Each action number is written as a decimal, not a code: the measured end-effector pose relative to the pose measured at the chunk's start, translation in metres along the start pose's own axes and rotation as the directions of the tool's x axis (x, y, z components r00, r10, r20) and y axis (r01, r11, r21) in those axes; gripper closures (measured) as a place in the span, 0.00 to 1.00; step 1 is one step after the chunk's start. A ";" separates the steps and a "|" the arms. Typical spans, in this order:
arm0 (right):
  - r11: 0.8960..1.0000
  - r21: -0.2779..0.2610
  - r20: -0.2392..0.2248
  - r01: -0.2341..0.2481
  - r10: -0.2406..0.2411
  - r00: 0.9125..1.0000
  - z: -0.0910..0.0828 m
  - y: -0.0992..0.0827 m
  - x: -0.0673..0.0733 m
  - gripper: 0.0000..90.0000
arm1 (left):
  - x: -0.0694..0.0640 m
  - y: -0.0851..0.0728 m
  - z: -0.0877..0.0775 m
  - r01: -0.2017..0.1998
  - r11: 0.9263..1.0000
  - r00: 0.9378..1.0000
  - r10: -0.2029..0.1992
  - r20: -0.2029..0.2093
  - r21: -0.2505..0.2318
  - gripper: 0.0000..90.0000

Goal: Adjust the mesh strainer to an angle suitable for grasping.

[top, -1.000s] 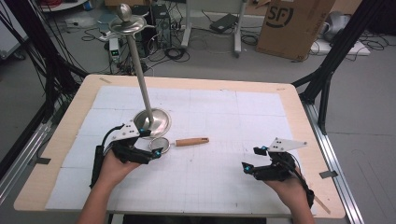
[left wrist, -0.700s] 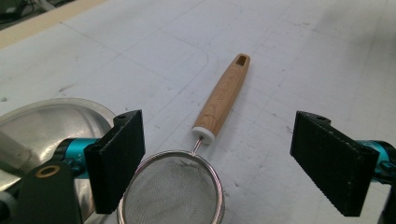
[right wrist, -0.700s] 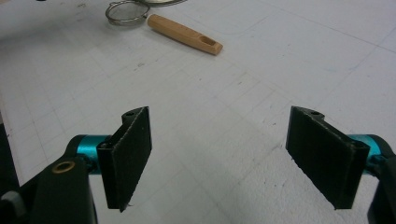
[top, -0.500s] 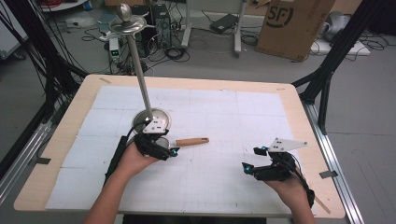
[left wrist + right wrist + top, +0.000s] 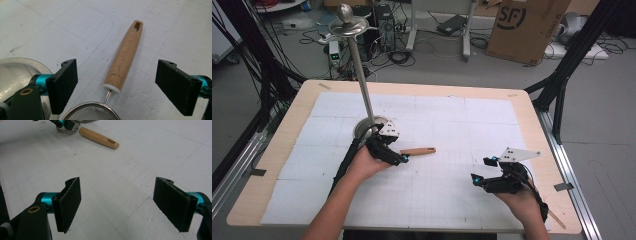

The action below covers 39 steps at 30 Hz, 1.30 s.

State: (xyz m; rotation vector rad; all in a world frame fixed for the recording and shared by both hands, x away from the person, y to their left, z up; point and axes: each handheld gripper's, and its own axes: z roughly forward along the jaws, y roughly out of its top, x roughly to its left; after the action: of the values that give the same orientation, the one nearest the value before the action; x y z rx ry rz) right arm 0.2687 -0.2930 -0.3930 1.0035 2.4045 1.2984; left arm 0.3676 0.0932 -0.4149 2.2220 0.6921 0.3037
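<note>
A small mesh strainer [image 5: 93,111] with a light wooden handle [image 5: 125,55] lies on the white mat, its handle [image 5: 417,151] pointing right. My left gripper [image 5: 396,154] hovers over the strainer's bowl, just right of the metal stand's round base [image 5: 368,127]. In the left gripper view that gripper [image 5: 120,85] is open, its jaws wide on either side of the handle and touching nothing. My right gripper [image 5: 481,170] rests low at the front right, open [image 5: 122,202] over bare mat. The handle [image 5: 98,138] lies far ahead of it.
A tall metal pole [image 5: 362,75] rises from the round base to a disc top [image 5: 347,25]. The white gridded mat [image 5: 452,115] covers the wooden table [image 5: 532,115]. A cardboard box [image 5: 527,25] and cables lie on the floor beyond.
My left gripper has moved right and forward, from left of the strainer to above its bowl beside the stand's base. The right gripper has stayed put.
</note>
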 end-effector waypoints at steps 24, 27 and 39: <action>1.000 -0.007 -0.013 -0.005 0.005 1.000 0.001 0.000 -0.002 0.24 | 0.005 0.003 0.026 -0.058 0.982 0.997 0.048 0.059 0.181 0.50; 1.000 -0.007 -0.013 -0.001 0.001 1.000 0.001 0.000 -0.001 0.24 | 0.003 0.003 0.024 -0.075 0.980 0.995 0.062 0.074 0.186 0.60; 1.000 -0.008 -0.015 -0.002 0.002 1.000 0.001 0.000 -0.001 0.24 | -0.004 0.003 0.015 -0.107 0.964 0.992 0.088 0.089 0.244 0.74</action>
State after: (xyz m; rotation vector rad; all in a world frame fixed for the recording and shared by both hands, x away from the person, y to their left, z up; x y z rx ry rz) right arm 0.2700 -0.2930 -0.3935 0.9982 2.4083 1.3198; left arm 0.3717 0.0800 -0.4231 2.4973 0.6066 0.1858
